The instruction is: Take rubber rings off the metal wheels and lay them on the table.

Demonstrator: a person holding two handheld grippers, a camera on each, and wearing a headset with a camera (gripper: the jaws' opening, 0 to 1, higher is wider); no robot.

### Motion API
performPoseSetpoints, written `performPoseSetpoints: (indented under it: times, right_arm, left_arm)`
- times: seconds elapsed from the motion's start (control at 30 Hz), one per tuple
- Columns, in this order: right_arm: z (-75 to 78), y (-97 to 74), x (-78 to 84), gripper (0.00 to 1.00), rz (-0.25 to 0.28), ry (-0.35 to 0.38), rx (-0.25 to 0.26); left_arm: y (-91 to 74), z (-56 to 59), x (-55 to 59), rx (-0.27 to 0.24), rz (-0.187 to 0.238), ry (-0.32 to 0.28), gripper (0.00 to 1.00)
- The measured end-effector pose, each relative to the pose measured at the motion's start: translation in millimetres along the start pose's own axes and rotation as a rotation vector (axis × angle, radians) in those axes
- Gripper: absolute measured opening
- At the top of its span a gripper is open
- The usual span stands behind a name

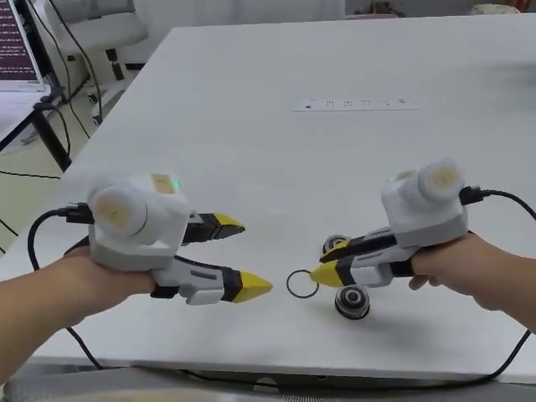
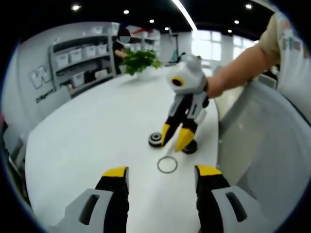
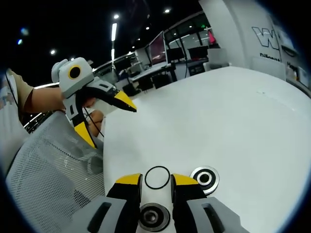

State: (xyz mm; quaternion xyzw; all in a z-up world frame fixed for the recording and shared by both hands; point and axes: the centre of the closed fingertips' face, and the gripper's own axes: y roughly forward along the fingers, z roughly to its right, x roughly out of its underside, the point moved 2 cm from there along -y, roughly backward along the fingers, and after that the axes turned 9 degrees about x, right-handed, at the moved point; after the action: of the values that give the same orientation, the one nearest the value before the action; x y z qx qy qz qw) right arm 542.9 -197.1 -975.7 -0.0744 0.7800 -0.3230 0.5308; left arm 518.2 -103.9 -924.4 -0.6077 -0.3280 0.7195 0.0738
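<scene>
— Rubber ring (image 1: 287,283): its position is requested.

— It is found lying flat and free on the table (image 1: 251,126), between the two grippers and just ahead of the tips of the right gripper (image 1: 325,262). One ring is therefore judged to be laid down as required.

— What is recorded of the metal wheels (image 3: 204,178)?

— Two are noted, both on the table. The nearer wheel (image 1: 353,302) sits under the right gripper; in the right gripper view it is seen low between the jaws, beneath them rather than clamped, so far as can be judged. The farther wheel (image 1: 334,244) is partly hidden behind that gripper. Dark rims are observed on both, but whether these are rubber cannot be told.

— How is the right gripper set?

— Its jaws are parted only narrowly and nothing is held. Whether the lower tip touches the ring cannot be settled. The low position over the wheels is read as readiness for the next ring.

— And the left gripper (image 1: 253,255)?

— It is spread wide and empty, raised off the table and aimed at the ring. It is judged to be standing by to steady a wheel.
</scene>
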Motion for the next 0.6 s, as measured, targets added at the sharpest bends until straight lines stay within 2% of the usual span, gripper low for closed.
performPoseSetpoints:
  times: [0.3, 0.6]
  right_arm:
    - [3.0, -22.0, -1.2, 0.24, 0.068, 0.025, 0.008]
    - [4.0, -40.9, 15.9, 0.26, 0.101, 0.055, 0.023]
  left_arm:
    - [11.4, 3.9, -8.8, 0.024, 0.002, 0.014, 0.55]
    - [30.9, 13.5, -16.3, 0.070, -0.003, 0.039, 0.54]
